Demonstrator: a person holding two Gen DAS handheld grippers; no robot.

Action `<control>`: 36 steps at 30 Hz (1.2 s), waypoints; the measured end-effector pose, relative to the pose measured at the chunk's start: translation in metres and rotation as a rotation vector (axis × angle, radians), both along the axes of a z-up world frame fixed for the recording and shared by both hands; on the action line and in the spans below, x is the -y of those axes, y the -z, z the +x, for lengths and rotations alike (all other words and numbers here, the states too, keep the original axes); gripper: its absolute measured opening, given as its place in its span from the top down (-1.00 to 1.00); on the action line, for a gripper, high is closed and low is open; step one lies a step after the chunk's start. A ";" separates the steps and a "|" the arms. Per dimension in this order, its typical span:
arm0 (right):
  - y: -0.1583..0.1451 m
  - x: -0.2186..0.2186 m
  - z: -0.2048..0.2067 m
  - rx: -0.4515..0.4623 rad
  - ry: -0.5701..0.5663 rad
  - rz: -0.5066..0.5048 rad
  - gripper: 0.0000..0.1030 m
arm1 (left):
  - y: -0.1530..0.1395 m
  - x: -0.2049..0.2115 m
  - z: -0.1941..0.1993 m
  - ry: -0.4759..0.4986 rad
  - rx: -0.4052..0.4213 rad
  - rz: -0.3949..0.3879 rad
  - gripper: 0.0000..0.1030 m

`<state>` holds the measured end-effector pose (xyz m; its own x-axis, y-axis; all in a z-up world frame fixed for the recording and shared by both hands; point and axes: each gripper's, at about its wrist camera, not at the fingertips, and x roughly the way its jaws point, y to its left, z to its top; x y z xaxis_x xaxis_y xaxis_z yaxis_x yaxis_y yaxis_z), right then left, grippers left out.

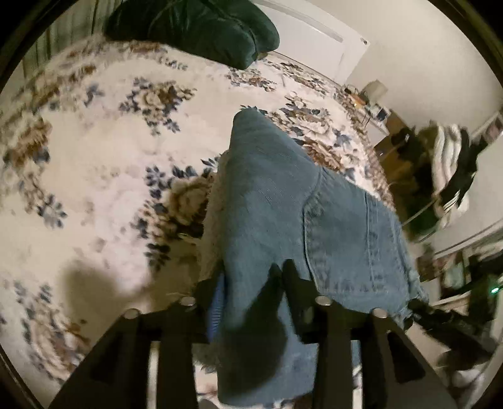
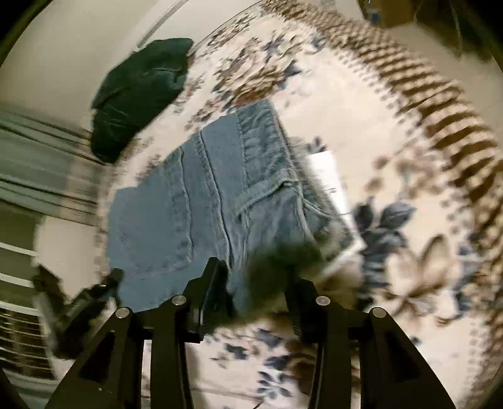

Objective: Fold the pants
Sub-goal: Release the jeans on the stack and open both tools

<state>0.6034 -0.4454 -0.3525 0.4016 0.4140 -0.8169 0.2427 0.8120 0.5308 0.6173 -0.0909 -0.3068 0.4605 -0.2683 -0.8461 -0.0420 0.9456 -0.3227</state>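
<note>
Bed cover: a cream quilted spread (image 1: 103, 151) printed with blue and brown flowers fills most of both views; it is the surface under the work.
Pillow: a dark green velvety cushion (image 1: 195, 28) lies at the far end of the spread, well apart from the garment.
Pants: faded blue denim jeans (image 1: 283, 201) with frayed pale hems hang and drape between the two tools, partly lifted off the spread. In the right wrist view a back pocket, seams and the waistband end (image 2: 201, 195) show, with the far part lying near the cushion.
White sheet: a flat white rectangle (image 2: 327, 176), perhaps paper, lies just beside the jeans on the spread; I cannot tell what it is.
Clutter: striped cloth and dark objects (image 1: 449, 166) sit beyond the bed's edge, too blurred to name.
Left gripper: the black two-finger tool (image 1: 251, 283) pinches a thick bunch of denim near a hem, its jaws pressed against the cloth on both sides.
Right gripper: the black tool (image 2: 254, 277) has denim between its jaws, but blur and shadow hide the contact, so I cannot tell whether it clamps.
Progress: judging by the doubled layers, the jeans seem part-way through a fold. Laying the carried end down, squaring the edges and any further fold seem left.
Writing: no brand, label or text is readable anywhere.
</note>
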 end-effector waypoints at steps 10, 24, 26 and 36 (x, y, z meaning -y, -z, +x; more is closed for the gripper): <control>-0.065 -0.043 -0.035 0.043 -0.002 -0.443 -1.00 | -0.038 0.035 -0.026 0.037 0.072 0.256 -0.98; -0.183 -0.075 -0.130 0.215 -0.016 -0.602 -1.00 | -0.138 0.064 -0.116 0.047 0.172 0.336 -0.98; -0.208 -0.075 -0.155 0.244 -0.015 -0.611 -1.00 | -0.160 0.066 -0.139 0.038 0.194 0.344 -0.98; -0.339 -0.068 -0.305 0.420 -0.018 -0.634 -1.00 | -0.263 0.082 -0.262 -0.018 0.299 0.352 -0.98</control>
<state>0.2988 -0.3773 -0.0138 0.7293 -0.0747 -0.6801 0.1073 0.9942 0.0059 0.3558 -0.1725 -0.0443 0.7005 0.0218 -0.7133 -0.0135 0.9998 0.0173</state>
